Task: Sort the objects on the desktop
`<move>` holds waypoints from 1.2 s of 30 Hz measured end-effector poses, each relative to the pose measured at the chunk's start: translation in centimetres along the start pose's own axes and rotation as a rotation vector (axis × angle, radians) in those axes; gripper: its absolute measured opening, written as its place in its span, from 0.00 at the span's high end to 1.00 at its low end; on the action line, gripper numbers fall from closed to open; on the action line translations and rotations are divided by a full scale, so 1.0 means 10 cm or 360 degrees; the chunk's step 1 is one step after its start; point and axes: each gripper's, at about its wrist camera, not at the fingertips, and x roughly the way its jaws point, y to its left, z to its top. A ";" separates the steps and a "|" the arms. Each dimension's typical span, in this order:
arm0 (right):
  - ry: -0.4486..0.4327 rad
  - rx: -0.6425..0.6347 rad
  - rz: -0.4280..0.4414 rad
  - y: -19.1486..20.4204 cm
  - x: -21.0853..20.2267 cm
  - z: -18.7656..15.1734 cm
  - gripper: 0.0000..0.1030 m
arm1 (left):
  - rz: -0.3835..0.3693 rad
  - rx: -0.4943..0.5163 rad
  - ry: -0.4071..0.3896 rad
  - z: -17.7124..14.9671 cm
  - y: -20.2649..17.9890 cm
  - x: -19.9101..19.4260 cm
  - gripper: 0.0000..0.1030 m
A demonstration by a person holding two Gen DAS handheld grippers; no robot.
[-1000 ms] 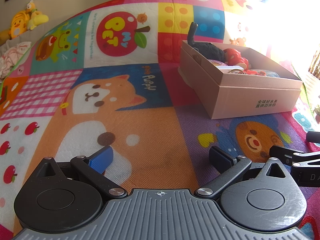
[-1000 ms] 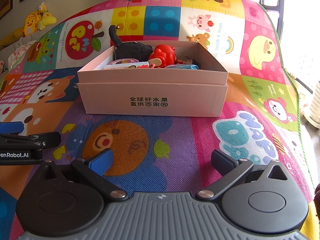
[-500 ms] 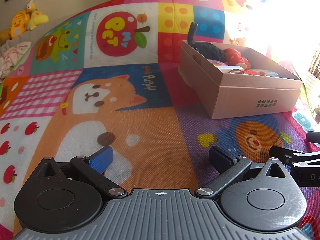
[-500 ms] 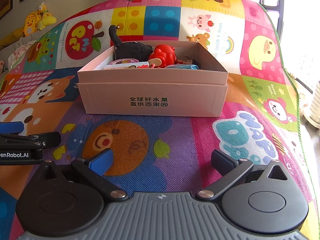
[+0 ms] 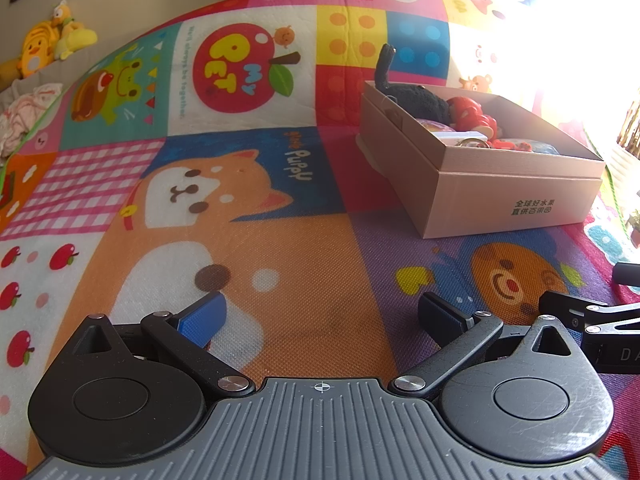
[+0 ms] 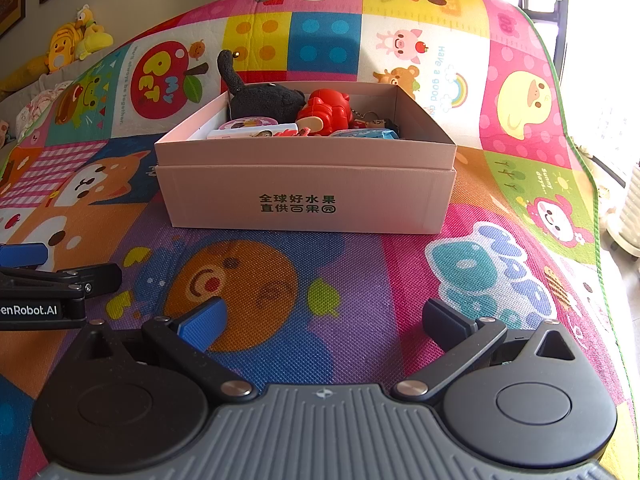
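Box (image 6: 306, 196) sits on the mat (image 6: 280, 280), straight ahead of the right claw (image 6: 324, 322) and off to the right of the left claw (image 5: 322, 316); the right is nearer. Both claws gape wide, empty. Toys (image 6: 324, 110) already fill it.

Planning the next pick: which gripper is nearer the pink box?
Right. The right gripper faces the pink box head-on, both open and empty. The left gripper sits off to the box's left, farther away.

Box (image 6: 304, 196) reads 全球好水果; mat (image 5: 240, 60) "MY PET", seemingly "Puppy".
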 end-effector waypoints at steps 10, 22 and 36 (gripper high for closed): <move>0.0000 0.0000 0.0000 0.00 0.00 0.00 0.00 | 0.0000 0.0000 0.0000 0.00 0.00 0.00 0.00; 0.0000 0.0000 0.0000 0.00 0.00 0.00 0.00 | -0.0006 -0.0004 0.0002 0.00 -0.01 0.00 0.00; 0.0000 0.0000 0.0000 0.00 0.00 0.00 0.00 | 0.0003 -0.0002 0.0155 0.07 -0.02 -0.04 0.00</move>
